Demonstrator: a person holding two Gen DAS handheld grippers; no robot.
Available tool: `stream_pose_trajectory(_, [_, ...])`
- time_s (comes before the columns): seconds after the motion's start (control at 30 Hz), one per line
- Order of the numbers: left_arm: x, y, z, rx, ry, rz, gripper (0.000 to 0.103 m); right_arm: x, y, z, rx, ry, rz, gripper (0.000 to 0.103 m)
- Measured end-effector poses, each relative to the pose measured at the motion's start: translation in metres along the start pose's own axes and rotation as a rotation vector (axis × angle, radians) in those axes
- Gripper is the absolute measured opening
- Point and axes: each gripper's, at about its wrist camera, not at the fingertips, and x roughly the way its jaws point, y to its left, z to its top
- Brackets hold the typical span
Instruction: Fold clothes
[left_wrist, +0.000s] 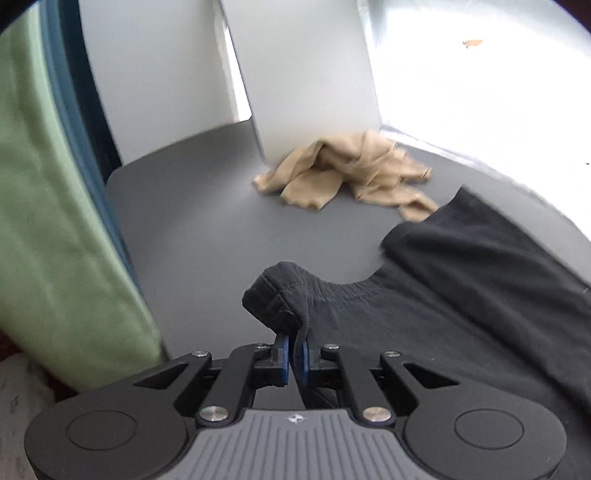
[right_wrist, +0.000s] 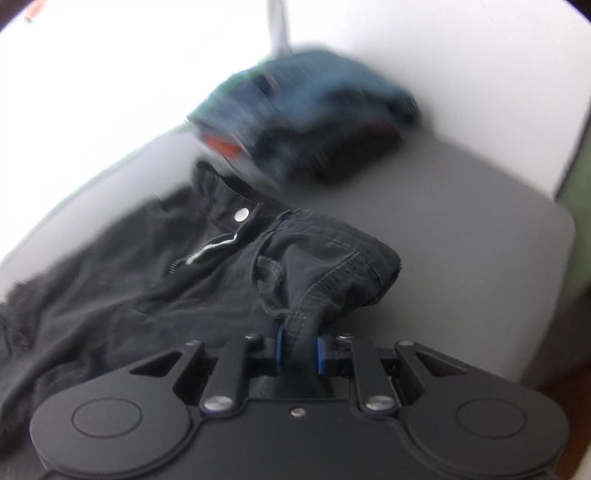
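Black trousers lie spread on a grey table. My left gripper is shut on a bunched corner of their waistband, which rises just ahead of the blue pads. In the right wrist view the same black trousers show a metal button and an open zip. My right gripper is shut on a stitched fold of the waistband near the table's middle.
A crumpled beige garment lies at the far side of the table by a white panel. Green and blue cloth hangs at the left. A blurred stack of dark blue folded clothes sits at the back of the grey table.
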Motion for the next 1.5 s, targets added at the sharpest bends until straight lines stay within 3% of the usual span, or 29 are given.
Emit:
stream_pose_trajectory(0.1, [-0.001,0.011,-0.009,0.010,0.028,0.029,0.009,0.024,-0.006,-0.019,0.028,0.065,-0.027,0.026])
stream_pose_trajectory(0.27, [-0.009,0.010,-0.005,0.007,-0.007,0.031,0.009,0.026,0.012,-0.014,-0.081,0.053,-0.098,0.033])
stream_pose_trajectory(0.4, [-0.015,0.013,0.002,-0.023,-0.017,0.001,0.009,0.030,0.003,-0.017,-0.009,0.063,-0.077,0.033])
stream_pose_trajectory(0.53, [0.013,0.013,-0.006,-0.035,0.050,0.015,0.013,0.043,-0.013,-0.022,0.088,0.102,-0.097,0.064])
stream_pose_trajectory(0.67, [0.010,0.012,-0.008,0.030,0.029,0.017,0.018,0.044,-0.020,-0.026,0.105,0.115,-0.072,0.068])
stream_pose_trajectory(0.73, [0.008,0.011,-0.011,0.050,0.015,0.040,0.031,0.043,-0.018,-0.026,0.065,0.109,-0.087,0.076])
stream_pose_trajectory(0.77, [0.007,0.012,-0.012,0.055,0.008,0.053,0.035,0.042,-0.017,-0.026,0.045,0.104,-0.092,0.076])
stream_pose_trajectory(0.83, [0.006,0.015,-0.015,0.030,0.002,0.082,0.054,0.040,-0.017,-0.026,0.029,0.099,-0.085,0.076])
stream_pose_trajectory(0.87, [0.005,0.020,-0.016,-0.002,0.007,0.077,0.056,0.039,-0.016,-0.027,0.029,0.103,-0.072,0.076])
stream_pose_trajectory(1.07, [0.016,0.044,-0.010,-0.232,0.112,-0.131,0.056,0.037,-0.014,-0.033,0.016,0.117,-0.011,0.075])
stream_pose_trajectory(1.23, [0.005,0.029,-0.019,-0.135,0.087,-0.225,0.050,0.032,-0.013,-0.037,-0.011,0.114,0.006,0.075])
stream_pose_trajectory(1.33, [0.000,0.017,-0.025,-0.061,0.057,-0.199,0.049,0.031,-0.013,-0.037,-0.018,0.114,0.011,0.075])
stream_pose_trajectory(1.5, [-0.001,0.022,-0.029,-0.109,0.062,-0.207,0.051,0.029,-0.015,-0.038,-0.010,0.111,0.021,0.075])
